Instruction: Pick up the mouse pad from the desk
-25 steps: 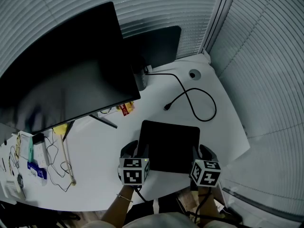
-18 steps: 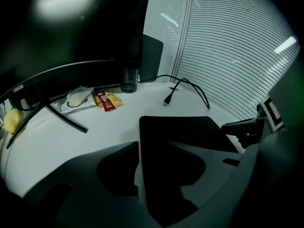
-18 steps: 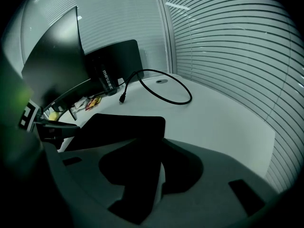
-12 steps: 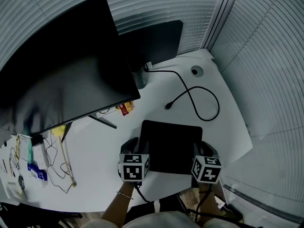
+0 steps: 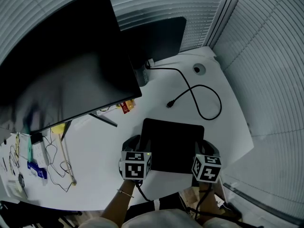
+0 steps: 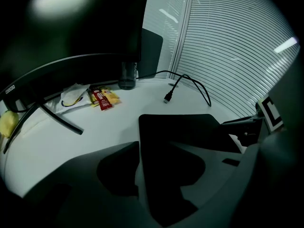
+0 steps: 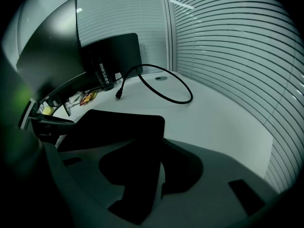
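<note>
item: mouse pad (image 5: 173, 145), black, thin, rounded corners. location: near edge of the white bench (image 5: 109, 141), in front of the person, well short of the looped black cable (image 5: 199, 101).

holders: left gripper (image 5: 138, 150) closed on the pad's left edge; right gripper (image 5: 203, 152) closed on its right edge. in each gripper view the pad's edge runs in between the two jaws. whether the pad has left the bench cannot be told.

handling note (judgement): lift with both sides level and together, since a thin pad will likely sag in the middle or slip from a shallow edge grip. go straight up, clear of the cable end and the monitor (image 5: 57, 61) foot.

markings: square black-and-white marker cubes on both grippers. white lettering on the dark panel (image 7: 111, 56) behind the monitor reads roughly "mexor", not certain. red and yellow sachets (image 5: 124, 107) carry print too small to read. pad: no print seen.
</note>
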A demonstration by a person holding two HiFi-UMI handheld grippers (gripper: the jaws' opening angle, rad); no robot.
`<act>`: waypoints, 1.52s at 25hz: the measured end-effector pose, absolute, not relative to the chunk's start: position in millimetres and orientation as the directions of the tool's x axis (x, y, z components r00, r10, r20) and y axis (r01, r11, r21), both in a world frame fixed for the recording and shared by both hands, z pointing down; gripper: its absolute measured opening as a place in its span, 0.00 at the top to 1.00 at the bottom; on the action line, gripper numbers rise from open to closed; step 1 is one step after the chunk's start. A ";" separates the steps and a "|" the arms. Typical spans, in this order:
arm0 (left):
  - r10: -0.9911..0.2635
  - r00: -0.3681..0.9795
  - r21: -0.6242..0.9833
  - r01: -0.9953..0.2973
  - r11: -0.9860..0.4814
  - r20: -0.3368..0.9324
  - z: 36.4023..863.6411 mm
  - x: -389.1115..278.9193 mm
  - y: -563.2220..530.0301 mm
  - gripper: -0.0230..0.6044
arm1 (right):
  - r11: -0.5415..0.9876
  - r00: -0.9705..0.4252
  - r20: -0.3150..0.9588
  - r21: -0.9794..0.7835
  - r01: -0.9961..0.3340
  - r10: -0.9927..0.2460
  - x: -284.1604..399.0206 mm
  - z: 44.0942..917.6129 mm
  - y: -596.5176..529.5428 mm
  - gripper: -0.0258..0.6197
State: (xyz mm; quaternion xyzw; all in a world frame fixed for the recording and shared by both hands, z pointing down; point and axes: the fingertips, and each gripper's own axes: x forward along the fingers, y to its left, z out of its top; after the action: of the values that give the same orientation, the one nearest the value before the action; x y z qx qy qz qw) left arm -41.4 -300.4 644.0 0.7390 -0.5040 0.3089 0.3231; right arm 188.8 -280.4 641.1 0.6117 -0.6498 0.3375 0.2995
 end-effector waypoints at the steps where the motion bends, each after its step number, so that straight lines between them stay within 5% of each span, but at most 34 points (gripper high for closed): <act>1: -0.542 0.300 0.164 -0.944 -0.286 0.785 644.0 -40.7 -299.9 0.70 | 0.024 -0.069 0.802 -0.068 -0.997 -0.593 188.8 641.0 -280.4 0.75; 14: -0.511 0.311 0.178 -0.940 -0.291 0.801 644.6 -38.9 -300.2 0.74 | 0.072 -0.056 0.808 -0.017 -0.997 -0.587 182.3 640.6 -281.7 0.82; 21: -0.484 0.342 0.201 -0.926 -0.320 0.805 643.5 -32.7 -298.8 0.88 | 0.109 -0.084 0.812 -0.026 -0.994 -0.577 177.7 639.9 -282.5 0.90; 38: -0.497 0.333 0.181 -0.927 -0.329 0.802 643.2 -33.3 -298.9 0.87 | 0.138 -0.034 0.817 0.056 -0.989 -0.575 178.1 638.5 -282.9 0.90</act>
State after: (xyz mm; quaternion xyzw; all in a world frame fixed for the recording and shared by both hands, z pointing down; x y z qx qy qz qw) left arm -33.3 -298.9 643.2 0.7470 -0.4763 0.3266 0.3293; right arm 178.1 -282.9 638.5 0.5920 -0.6605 0.2839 0.3642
